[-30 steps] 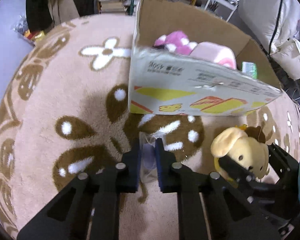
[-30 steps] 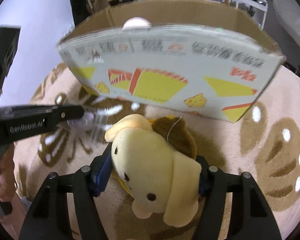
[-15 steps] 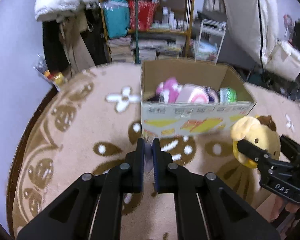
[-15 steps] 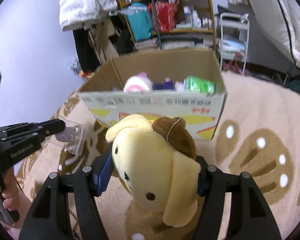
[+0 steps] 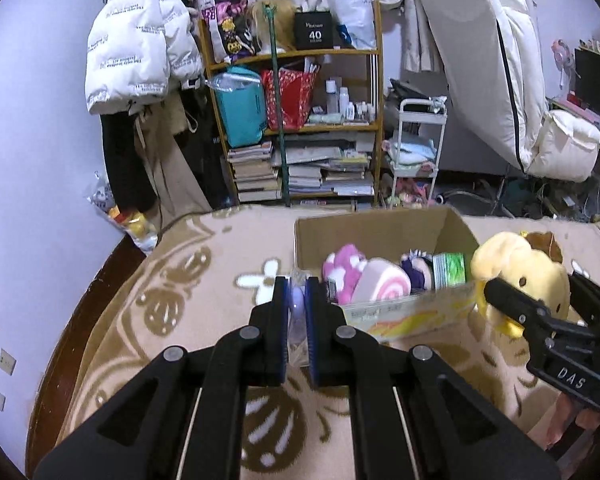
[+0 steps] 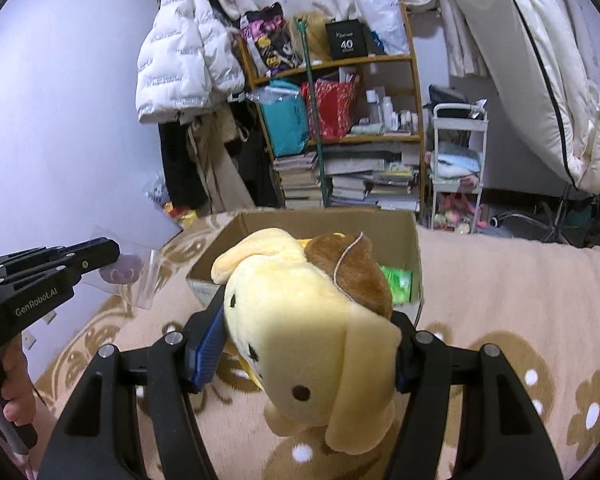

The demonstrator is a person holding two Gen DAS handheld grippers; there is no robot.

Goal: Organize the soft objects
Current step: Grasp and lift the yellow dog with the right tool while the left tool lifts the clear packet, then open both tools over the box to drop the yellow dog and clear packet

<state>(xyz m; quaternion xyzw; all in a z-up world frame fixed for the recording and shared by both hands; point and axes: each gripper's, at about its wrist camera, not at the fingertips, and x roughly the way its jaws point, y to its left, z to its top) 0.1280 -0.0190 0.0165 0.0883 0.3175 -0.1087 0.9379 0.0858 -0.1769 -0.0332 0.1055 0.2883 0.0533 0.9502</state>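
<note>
My right gripper [image 6: 300, 328] is shut on a yellow plush dog [image 6: 312, 340] with a brown cap, held up in front of the open cardboard box [image 6: 414, 240]. The same plush dog [image 5: 520, 276] shows at the right of the left wrist view, clamped in the right gripper [image 5: 540, 304]. My left gripper [image 5: 298, 300] is shut on a clear plastic packet with a pale purple charm [image 5: 298, 306]; in the right wrist view this packet [image 6: 128, 272] hangs from the left gripper [image 6: 112, 256]. The box [image 5: 380, 224] holds a pink plush [image 5: 342, 272], a pink swirl cushion [image 5: 382, 284] and a green pack [image 5: 452, 270].
A beige carpet [image 5: 188, 312] with brown flowers covers the floor. Behind the box stand a wooden shelf [image 5: 300, 128] full of books and bags, a white trolley [image 5: 420, 148] and hanging coats [image 5: 136, 40]. A person's hand [image 6: 12, 380] grips the left handle.
Both grippers have risen and tilted up with their loads; the box, first seen close from the side, now lies lower and farther, with its inside in view.
</note>
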